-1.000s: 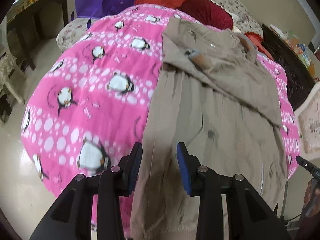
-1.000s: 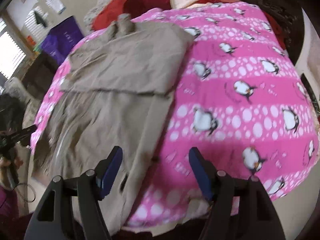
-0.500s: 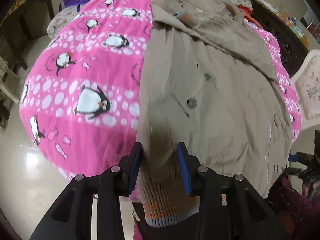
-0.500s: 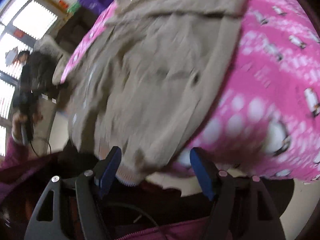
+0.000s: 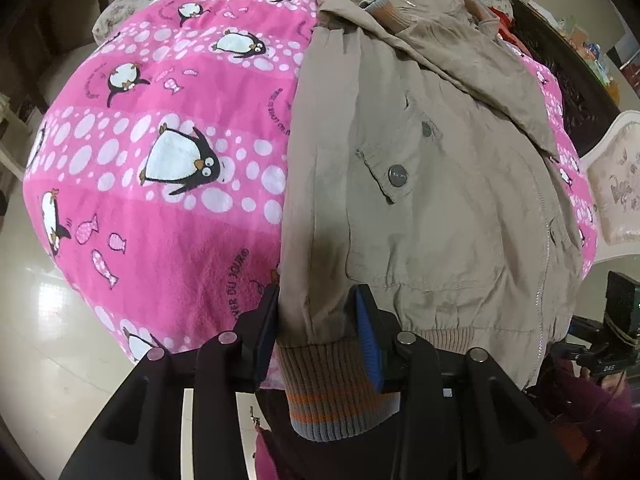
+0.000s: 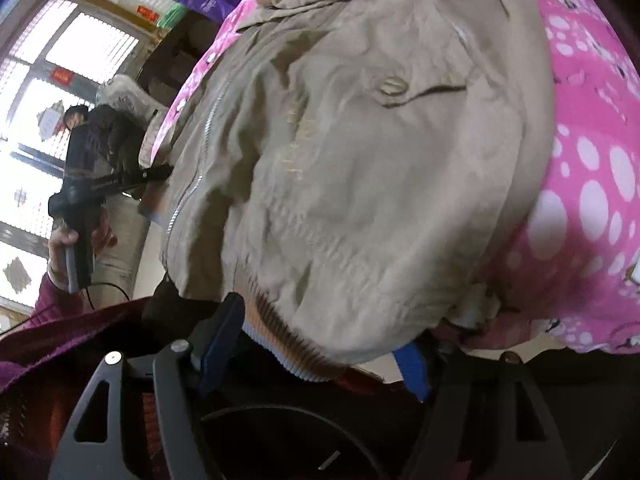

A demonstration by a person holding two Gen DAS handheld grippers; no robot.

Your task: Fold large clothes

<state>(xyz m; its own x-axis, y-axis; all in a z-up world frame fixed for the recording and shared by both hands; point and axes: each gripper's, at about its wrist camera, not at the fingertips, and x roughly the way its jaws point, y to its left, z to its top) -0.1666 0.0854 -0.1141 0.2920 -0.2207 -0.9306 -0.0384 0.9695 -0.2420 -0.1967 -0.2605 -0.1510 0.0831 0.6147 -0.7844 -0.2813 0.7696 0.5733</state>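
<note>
A: Listing item one: tan jacket (image 5: 420, 200), lying front up on the pink penguin blanket (image 5: 180, 100), ribbed hem (image 5: 332, 392) hanging over the near edge, one sleeve (image 5: 460, 60) folded across the chest

B: Grippers?

A: Left gripper (image 5: 316, 312): jaws part-spread, straddling the hem corner, not seen to pinch. Right gripper (image 6: 320, 328): jaws wide, just closing a little, with the opposite stretch of hem (image 6: 280, 336) between them but not clamped

B: Risks on record?

A: Three, all judged. One: the left jaws catch only the outer layer, so the back panel sags when lifted. Two: the right jaws shut on loose ribbing alone, and the heavy cloth slips out. Three: one pad also nips the blanket, dragging it up with the fold

B: Sleeve?

A: Likely to slide off if the hem is lifted unevenly
</note>
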